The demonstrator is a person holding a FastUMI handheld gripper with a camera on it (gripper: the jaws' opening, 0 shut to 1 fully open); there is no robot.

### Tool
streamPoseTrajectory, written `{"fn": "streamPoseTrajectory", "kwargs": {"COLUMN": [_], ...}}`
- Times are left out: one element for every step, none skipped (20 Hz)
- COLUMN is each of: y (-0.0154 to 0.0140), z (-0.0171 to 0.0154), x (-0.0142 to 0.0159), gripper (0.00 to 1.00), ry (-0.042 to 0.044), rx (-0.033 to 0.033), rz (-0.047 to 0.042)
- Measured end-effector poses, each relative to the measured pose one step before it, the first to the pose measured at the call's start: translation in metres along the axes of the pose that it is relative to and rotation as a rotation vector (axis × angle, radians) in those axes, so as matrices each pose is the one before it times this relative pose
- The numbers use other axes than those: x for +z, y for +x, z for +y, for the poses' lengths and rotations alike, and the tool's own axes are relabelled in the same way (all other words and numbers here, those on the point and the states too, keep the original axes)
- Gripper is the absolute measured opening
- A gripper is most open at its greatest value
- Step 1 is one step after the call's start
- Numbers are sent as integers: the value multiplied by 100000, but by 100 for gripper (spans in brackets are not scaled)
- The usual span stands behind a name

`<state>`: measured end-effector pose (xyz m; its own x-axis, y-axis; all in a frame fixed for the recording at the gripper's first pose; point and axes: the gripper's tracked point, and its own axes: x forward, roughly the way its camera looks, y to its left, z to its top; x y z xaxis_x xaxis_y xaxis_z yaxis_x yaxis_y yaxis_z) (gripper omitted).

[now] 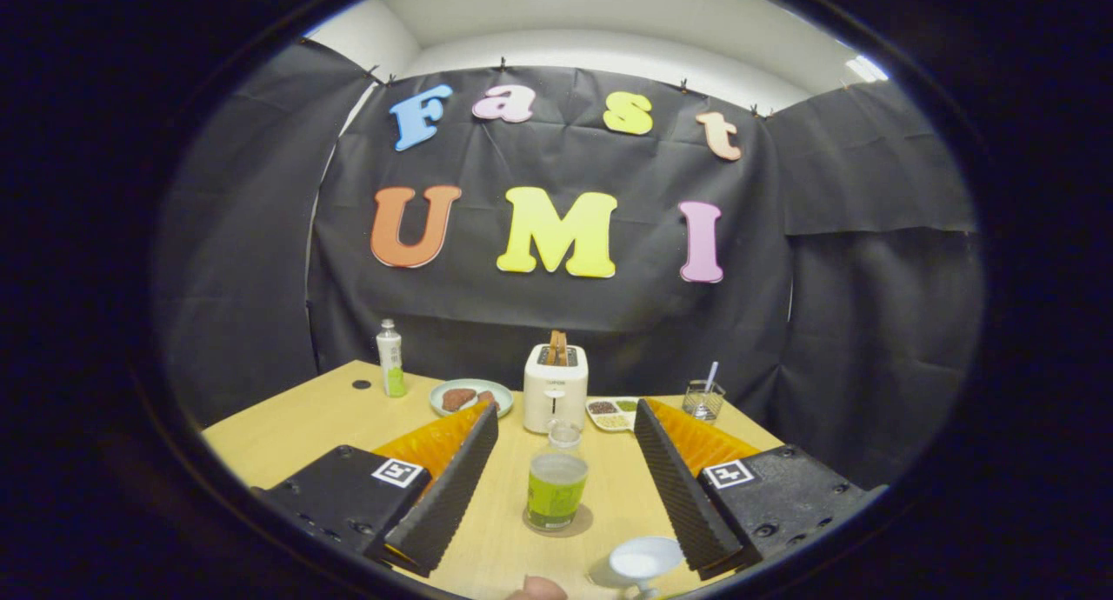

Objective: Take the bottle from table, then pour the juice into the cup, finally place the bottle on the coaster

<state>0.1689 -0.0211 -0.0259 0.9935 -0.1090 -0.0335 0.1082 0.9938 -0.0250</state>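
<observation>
All three steps look done to me, judging by how things lie — the bottle stands upright on the round coaster on the desk, between my gripper's two fingers and touching neither. The fingers stand wide apart, with clear gaps on both sides of the bottle, so I hold nothing.

Nearer to me than the bottle, just inside the right finger, sits the cup — pale, with a whitish surface inside; I cannot tell from here whether that is poured juice or the cup's own bottom. So the pour I take on trust, not on sight.

As for the bottle itself: clear and short, with a narrow neck, a green label round its lower half and greenish liquid up to about the shoulder. Its neck looks clear too; I cannot tell whether a cap is on. It sits squarely, not tilted, with the coaster's rim showing round its base.

If anything is left, it is only to draw the gripper back without brushing the bottle.
</observation>
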Motion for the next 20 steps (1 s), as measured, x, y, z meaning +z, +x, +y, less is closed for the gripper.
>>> {"fn": "streamPoseTrajectory", "kwargs": {"y": [-908,-920,-999,-1144,-1055,-1172,-1221,-1291,-1275,-1092,-979,-913,-1021,-982,-1007,-803,-731,-624,-568,-500], "z": [119,73,-233,-417,-227,-253,-333,-388,-608,-619,-609,-587,-518,-498,-666,-238,-67,-204,-262,-319], "x": [550,525,526,680,689,799,654,622,441,296,-185,-336,-551,-226,57,-137,-561,-542,-620,-420], "gripper": [100,100,100,100,100,100,100,100,100,100,100,100,100,100,100,100,100,100,100,100], "ry": [2412,1639,449,338,205,-280,-520,-693,-1184,-755,-1136,-249,4,450,391,637,331,171,41,-448], "rx": [1316,1216,-300,-632,-398,9,-230,-431,-1099,-928,-1063,-618,-139,-446,-476,930,827,387,431,-186], "rz": [-2037,-620,-786,-1562,-1355,-1413,-1478,-1301,-1197,-350,854,2065,3049,977,-16,210,678,1219,1714,1105]}}
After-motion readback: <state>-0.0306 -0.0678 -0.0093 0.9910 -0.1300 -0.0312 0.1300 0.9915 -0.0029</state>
